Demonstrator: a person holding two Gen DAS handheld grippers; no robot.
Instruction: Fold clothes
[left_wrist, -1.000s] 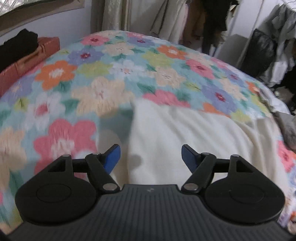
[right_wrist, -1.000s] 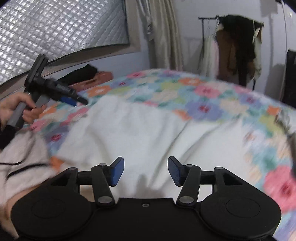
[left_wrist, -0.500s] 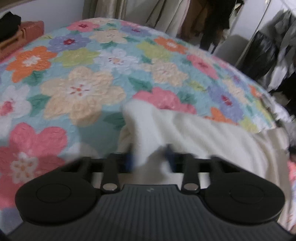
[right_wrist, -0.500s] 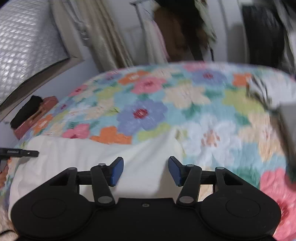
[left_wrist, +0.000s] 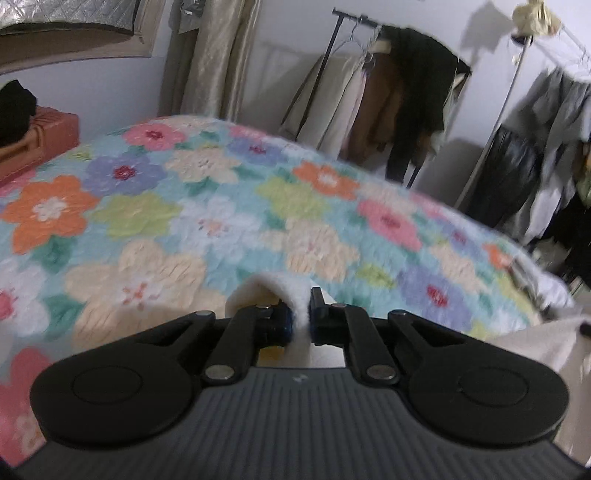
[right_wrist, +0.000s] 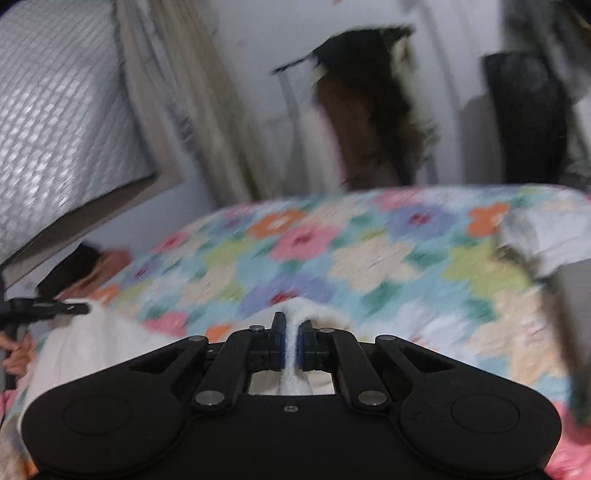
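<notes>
With the left claw (left_wrist: 301, 314) and right claw (right_wrist: 292, 345) each pinched on the cream garment (right_wrist: 92, 343), we judge both shallow-looking, blurred grips may slip once lifted off the bed (left_wrist: 184, 206).

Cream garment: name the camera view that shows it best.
Right wrist view. There the cream garment spreads across the floral bedspread, with its edge pinched in the right hand-held gripper. The left wrist view shows only the bunched corner clamped in the left hand-held gripper and a strip at the right.

Dim indoor light, heavy motion blur esp. right wrist view, fisheye warp at edges.
</notes>
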